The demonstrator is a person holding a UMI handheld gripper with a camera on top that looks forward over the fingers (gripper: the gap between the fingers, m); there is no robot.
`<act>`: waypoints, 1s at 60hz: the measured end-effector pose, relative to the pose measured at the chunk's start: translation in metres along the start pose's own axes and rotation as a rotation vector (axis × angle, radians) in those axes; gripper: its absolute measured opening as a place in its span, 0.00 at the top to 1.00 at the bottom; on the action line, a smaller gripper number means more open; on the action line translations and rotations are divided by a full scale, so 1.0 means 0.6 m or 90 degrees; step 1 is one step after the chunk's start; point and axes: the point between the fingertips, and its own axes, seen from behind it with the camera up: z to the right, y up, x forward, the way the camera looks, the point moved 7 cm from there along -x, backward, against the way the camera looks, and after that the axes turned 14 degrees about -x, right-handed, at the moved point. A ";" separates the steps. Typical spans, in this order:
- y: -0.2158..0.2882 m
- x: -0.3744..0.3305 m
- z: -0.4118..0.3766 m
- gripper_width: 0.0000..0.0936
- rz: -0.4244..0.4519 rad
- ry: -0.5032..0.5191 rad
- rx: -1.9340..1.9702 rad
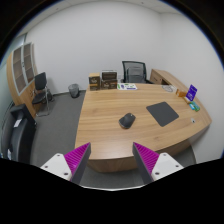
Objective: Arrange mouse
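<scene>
Mouse (127,120), just one, is sitting on the wooden bench (100,125) beyond my fingers, left of one dark mousepad (162,112), its long axis slanting toward the pad. I am holding my gripper (112,162) wide open, gripping nothing.

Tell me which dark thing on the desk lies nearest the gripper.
The mouse, small and rounded, just beyond the open gripper. The mouse pad is flat, larger, and lies farther off beside it.

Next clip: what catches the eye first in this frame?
The big wooden desk fills the room, with a dark mouse just left of a grey mouse pad, both well beyond the gripper. The jaws stand open, holding nothing. A black office chair sits behind the desk.
</scene>
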 end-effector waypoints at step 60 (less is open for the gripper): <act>0.010 0.421 0.150 0.08 0.009 -0.018 0.020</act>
